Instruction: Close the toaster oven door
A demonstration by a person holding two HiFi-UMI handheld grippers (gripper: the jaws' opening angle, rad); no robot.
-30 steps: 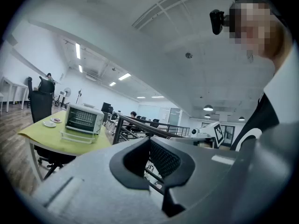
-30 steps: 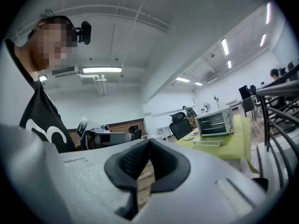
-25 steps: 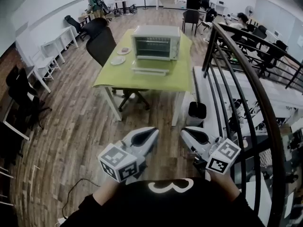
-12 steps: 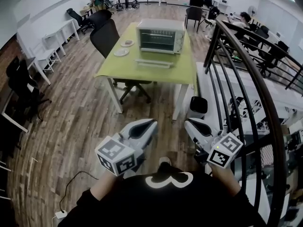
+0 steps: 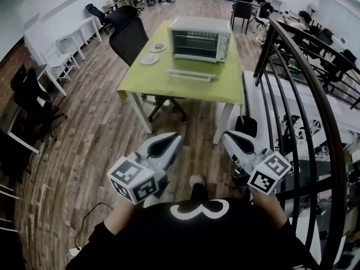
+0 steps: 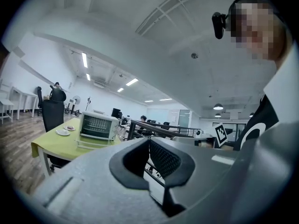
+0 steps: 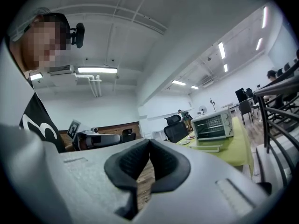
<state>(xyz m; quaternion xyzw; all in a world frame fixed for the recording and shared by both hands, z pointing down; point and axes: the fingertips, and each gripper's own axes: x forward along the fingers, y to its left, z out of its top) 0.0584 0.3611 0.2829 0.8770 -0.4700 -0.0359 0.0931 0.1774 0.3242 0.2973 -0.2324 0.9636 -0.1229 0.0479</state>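
A silver toaster oven [image 5: 201,38] stands at the far side of a yellow-green table [image 5: 152,83], and its door [image 5: 190,75] lies folded down flat in front of it. The oven also shows in the left gripper view [image 6: 96,126] and in the right gripper view [image 7: 213,123]. Both grippers are held close to the person's body, well short of the table. My left gripper [image 5: 170,140] is shut with nothing in it. My right gripper [image 5: 233,137] is shut and empty too.
Two small plates [image 5: 149,59] sit on the table's left part. A black office chair [image 5: 129,38] stands at the table's left. A dark stair railing [image 5: 304,83] runs along the right. A black bin [image 5: 248,125] stands by the table's near right leg. Wooden floor lies between me and the table.
The view has shifted toward the table. The oven sits a little more to the right and nearer in the head view. Both grippers stay shut.
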